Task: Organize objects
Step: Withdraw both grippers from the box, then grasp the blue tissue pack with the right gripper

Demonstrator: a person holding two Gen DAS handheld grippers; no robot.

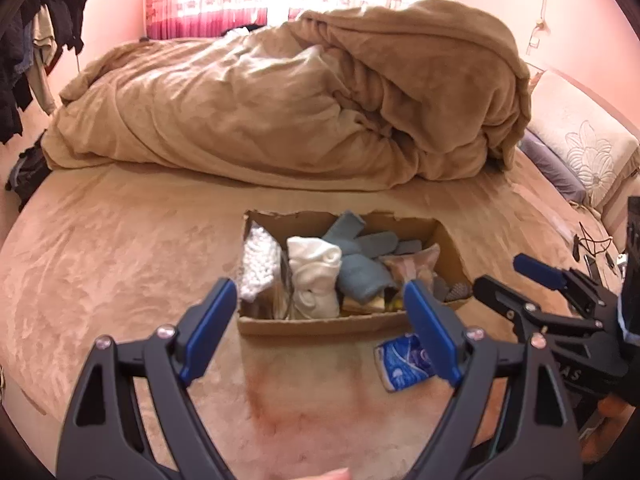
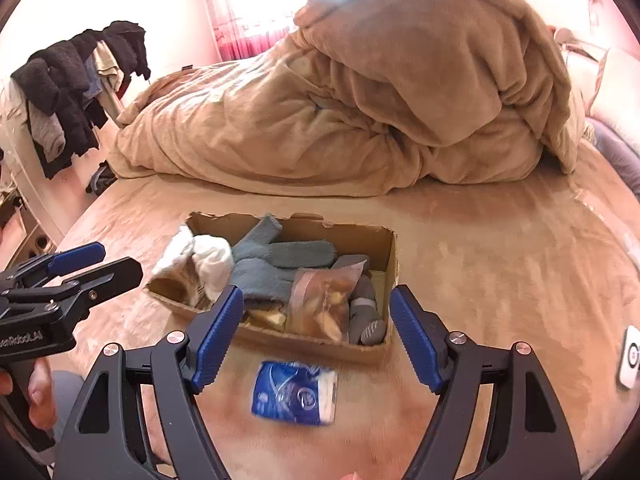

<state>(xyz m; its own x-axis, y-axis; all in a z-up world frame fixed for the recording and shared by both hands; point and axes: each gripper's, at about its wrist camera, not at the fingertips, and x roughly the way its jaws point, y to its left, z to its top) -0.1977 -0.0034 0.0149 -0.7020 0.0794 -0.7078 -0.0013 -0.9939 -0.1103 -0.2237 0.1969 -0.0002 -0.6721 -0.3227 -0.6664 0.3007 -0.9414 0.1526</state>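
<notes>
An open cardboard box (image 1: 320,326) (image 2: 390,248) lies on the bed. It holds a white cloth (image 1: 316,276) (image 2: 212,258), blue-grey gloves (image 1: 360,252) (image 2: 280,256), a clear bag of brownish items (image 2: 324,304), grey socks (image 2: 364,312) and a bag of white beads (image 1: 260,264). A blue and white packet (image 1: 404,362) (image 2: 294,394) lies on the bedsheet just in front of the box. My left gripper (image 1: 320,332) (image 2: 96,264) is open and empty before the box. My right gripper (image 2: 316,336) (image 1: 508,276) is open and empty above the packet.
A heaped tan duvet (image 1: 304,100) (image 2: 360,100) fills the bed behind the box. Dark clothes (image 1: 44,48) (image 2: 76,84) hang at the left. Pillows (image 1: 576,148) lie at the right. Cables (image 1: 592,244) and a white device (image 2: 632,356) lie near the bed's right edge.
</notes>
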